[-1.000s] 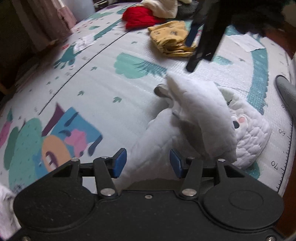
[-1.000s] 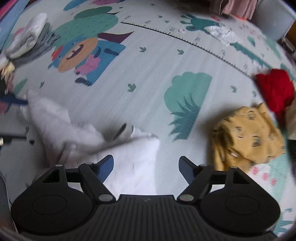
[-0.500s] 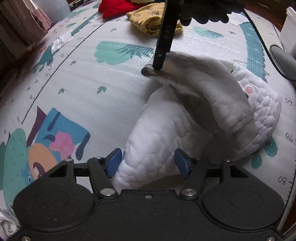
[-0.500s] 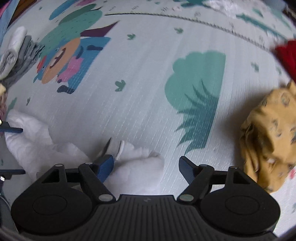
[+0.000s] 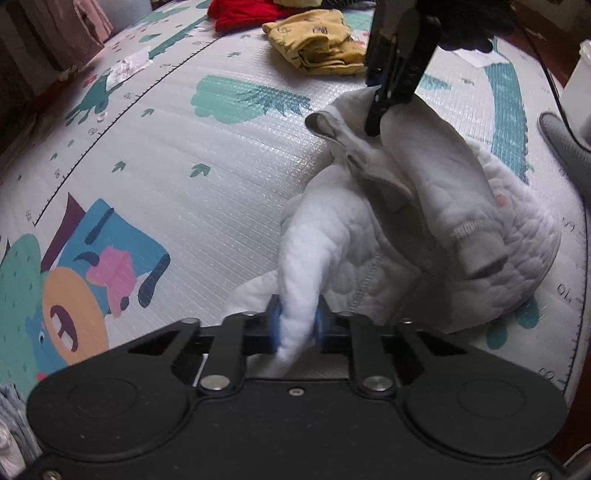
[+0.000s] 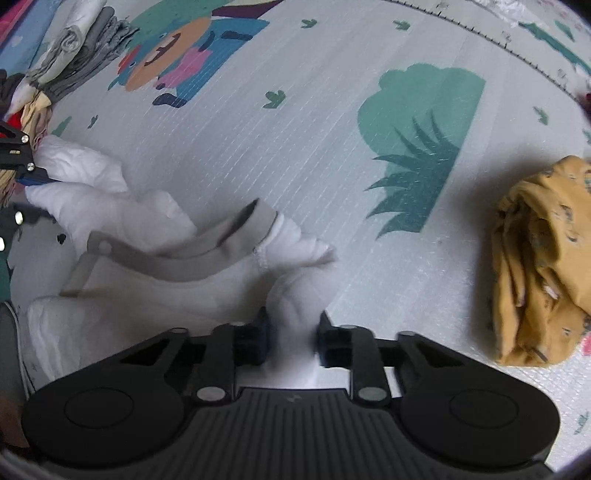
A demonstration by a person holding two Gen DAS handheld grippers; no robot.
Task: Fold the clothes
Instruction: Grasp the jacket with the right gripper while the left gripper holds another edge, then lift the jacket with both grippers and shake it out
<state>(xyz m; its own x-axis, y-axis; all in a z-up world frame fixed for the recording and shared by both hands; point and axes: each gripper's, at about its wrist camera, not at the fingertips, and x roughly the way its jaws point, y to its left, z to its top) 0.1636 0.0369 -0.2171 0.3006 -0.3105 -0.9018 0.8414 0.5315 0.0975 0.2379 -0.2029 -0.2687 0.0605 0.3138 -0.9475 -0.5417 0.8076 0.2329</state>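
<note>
1. The left gripper point(image 5: 298, 325) is clamped on a white quilted fold of the garment point(image 5: 424, 229), its blue pads pressed against the cloth on both sides.
2. The right gripper point(image 6: 293, 334) pinches another white bunch of the same garment point(image 6: 147, 236), the cloth squeezed tight between its fingers.
3. The garment lies crumpled on the play mat point(image 5: 166, 155), grey lining turned outward; a grey cuff point(image 6: 251, 218) sticks up near the right gripper.
4. In the left view the right gripper point(image 5: 384, 99) comes down from above onto the garment's far edge.
5. Farther on the mat a yellow garment point(image 5: 317, 44) lies in a loose heap, well apart from the white one.
6. Just beyond it lies a red cloth point(image 5: 240, 14).
7. In the right view, a stack of grey and white folded clothes point(image 6: 81, 48) sits at the mat's far left edge.
</note>
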